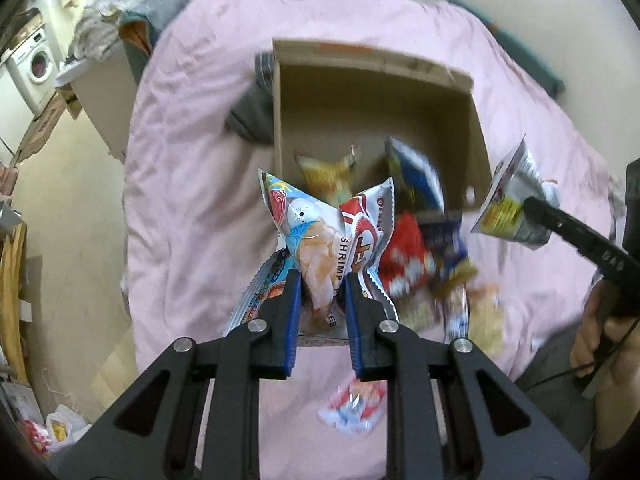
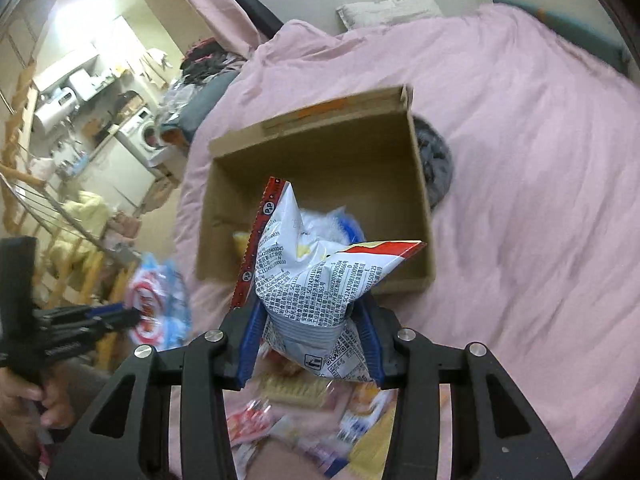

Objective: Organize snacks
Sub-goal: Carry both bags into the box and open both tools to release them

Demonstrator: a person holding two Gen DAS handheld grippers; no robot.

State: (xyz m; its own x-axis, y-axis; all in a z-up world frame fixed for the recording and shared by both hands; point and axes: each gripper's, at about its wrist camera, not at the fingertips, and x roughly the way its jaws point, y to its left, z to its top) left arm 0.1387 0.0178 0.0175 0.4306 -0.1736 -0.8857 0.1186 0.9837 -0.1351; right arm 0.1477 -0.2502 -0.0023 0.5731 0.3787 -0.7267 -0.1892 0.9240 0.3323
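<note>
Pink bedding (image 1: 192, 184) covers pretty much the whole bed, rumpled all over, with a pillow (image 2: 390, 10) at the far end against the wall. Off to the left the room is cluttered: a washing machine (image 1: 38, 66), a heap of clothes (image 1: 120, 12) and a wooden railing (image 2: 24, 184).

An open cardboard box (image 1: 478, 136) sits in the middle of the bed with a few snack packs already in it. More loose snacks (image 1: 424, 268) lie on the bedding on the near side of it.

The left gripper (image 1: 322, 280) has its fingers clamped on a shrimp chips bag (image 1: 320, 236), held up near the box's near edge. The right gripper (image 2: 312, 320) has its fingers pinched on a white snack bag (image 2: 316, 276), also just short of the box.
</note>
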